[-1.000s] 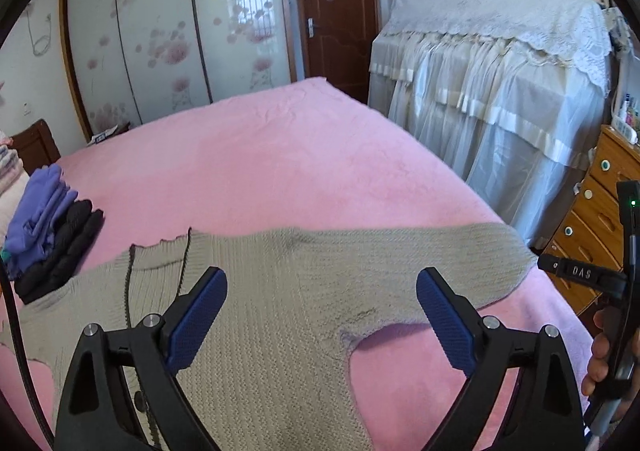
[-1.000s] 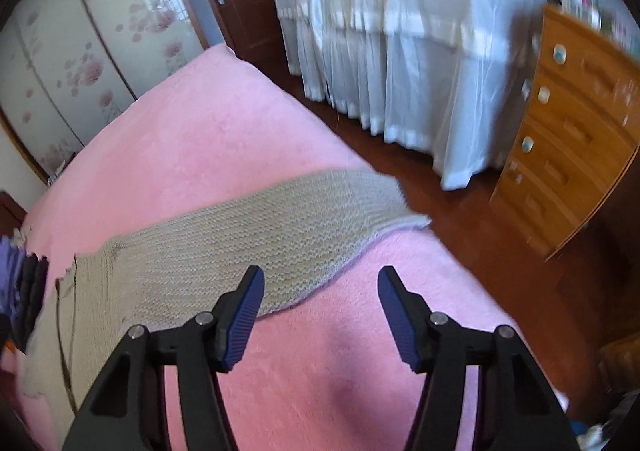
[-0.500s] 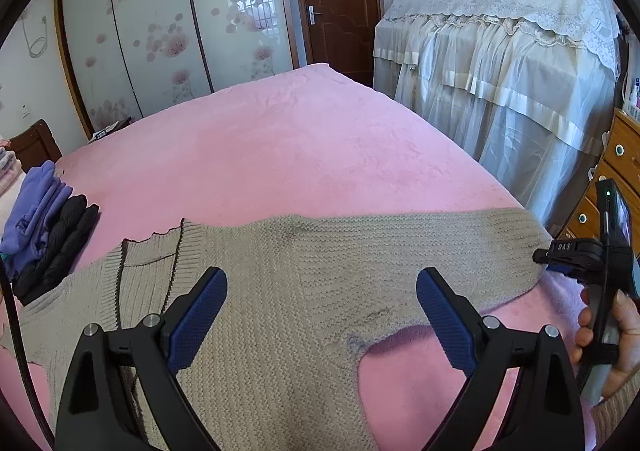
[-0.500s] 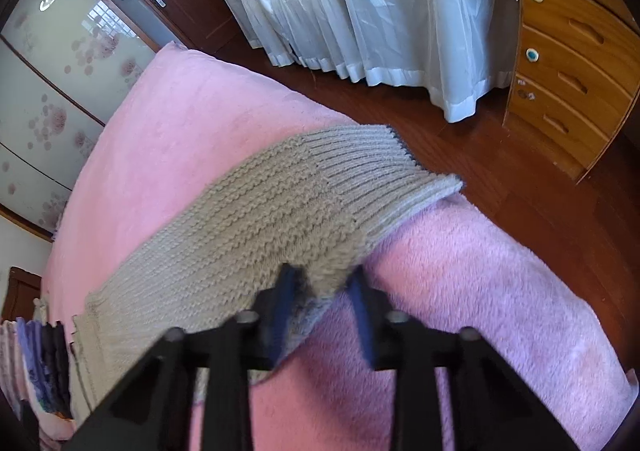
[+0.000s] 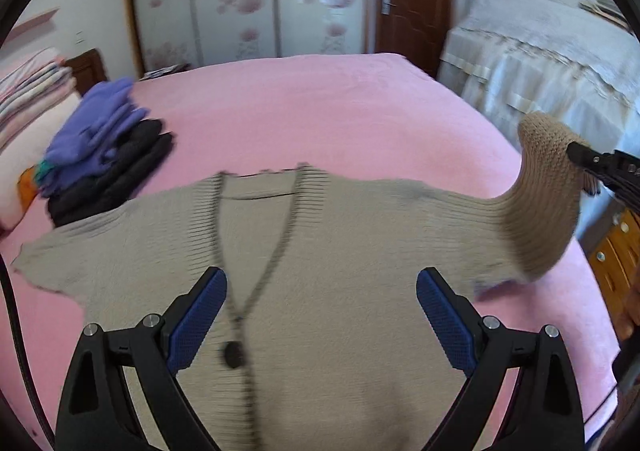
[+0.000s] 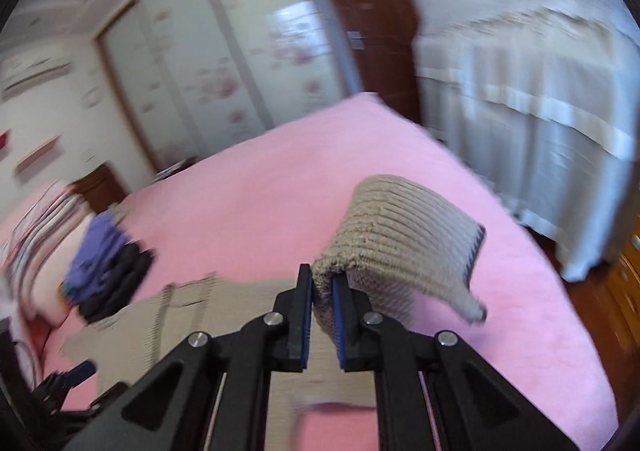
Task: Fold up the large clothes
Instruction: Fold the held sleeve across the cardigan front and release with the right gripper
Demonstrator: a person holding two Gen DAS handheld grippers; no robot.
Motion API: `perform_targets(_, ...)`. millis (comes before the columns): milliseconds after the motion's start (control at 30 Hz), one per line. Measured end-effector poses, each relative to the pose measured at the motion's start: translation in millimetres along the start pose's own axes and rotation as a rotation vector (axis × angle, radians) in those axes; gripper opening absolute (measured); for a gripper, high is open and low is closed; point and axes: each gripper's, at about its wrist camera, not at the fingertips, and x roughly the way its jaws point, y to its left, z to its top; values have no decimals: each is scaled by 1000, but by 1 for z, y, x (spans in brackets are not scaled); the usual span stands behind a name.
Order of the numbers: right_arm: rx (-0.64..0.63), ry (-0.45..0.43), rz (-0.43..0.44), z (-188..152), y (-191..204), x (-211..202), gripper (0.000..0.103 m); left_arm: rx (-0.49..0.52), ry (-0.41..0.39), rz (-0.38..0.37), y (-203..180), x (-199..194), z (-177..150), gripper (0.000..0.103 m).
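The right gripper (image 6: 322,289) is pinching the sleeve (image 6: 404,239) of the tan sweater (image 5: 320,251). Its two blue pads are squeezing close together with the knit cloth caught between them. The sleeve is hanging up in the air over the pink bed (image 6: 280,179), and its ribbed cuff with the dark edge is drooping down on the far side of the gripper. From the left wrist view, the sleeve is rising up in a curve on the right and bending over the black tip of the right gripper.

The left gripper (image 5: 320,315) is hovering over the body of the sweater with its blue pads (image 5: 198,319) spread wide apart. It is not holding anything. It looks like it is above the cloth and not touching it, but the picture is a bit blurry there, so I am not sure.

The sweater is lying flat on the pink bed with its front facing up. It is showing a V-shaped neck, a line going down the middle and a dark button (image 5: 234,354) near the left pad. The other sleeve is lying stretched out flat to the left. A pile of folded clothes (image 5: 104,147), purple on top and black under it, is sitting on the bed beside that sleeve.
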Motion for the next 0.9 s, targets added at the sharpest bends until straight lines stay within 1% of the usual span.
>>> perform_targets(33,-41,23,51,-5,28,9,9,-21,6,22,20,-1,-2,95)
perform_targets(67,-72,41,78,-10,47,17,9,-42,13,39,37,-1,-4,95)
perform_targets(133,-150,94,108,-30,90,40,9,-89,32,79,73,1,-8,95)
perform_targets(200,-193,155,115,-50,116,64,9,-125,70,97,101,8,-12,95)
perform_targets(267,-225,235,108,-79,139,96,9,-164,101,87,125,16,-20,95)
perform_targets(300,-237,267,101,-91,145,107,9,-181,111,69,132,20,-22,95)
perform_targets(333,-258,311,93,-105,151,119,13,-204,130,41,139,26,-26,95)
perform_targets(400,-279,388,80,-128,159,134,13,-244,155,13,150,32,-33,95)
perform_targets(433,-280,403,81,-132,157,136,15,-260,164,-9,154,35,-37,95)
perform_targets(500,-274,422,76,-141,159,126,16,-266,167,-40,155,40,-41,95)
perform_targets(567,-259,403,113,-141,151,109,16,-251,163,-73,149,43,-42,95)
perform_targets(600,-254,392,126,-141,149,102,18,-240,161,-93,145,46,-40,95)
perform_targets(667,-265,366,136,-141,145,86,28,-223,158,-145,133,49,-38,95)
perform_targets(700,-279,353,130,-141,144,80,38,-214,157,-176,126,51,-37,95)
perform_targets(733,-292,344,123,-141,143,72,40,-210,158,-197,120,53,-35,95)
perform_targets(800,-275,338,134,-141,135,56,40,-201,165,-243,105,57,-32,95)
perform_targets(900,-207,329,120,-142,117,40,40,-175,176,-269,85,66,-27,95)
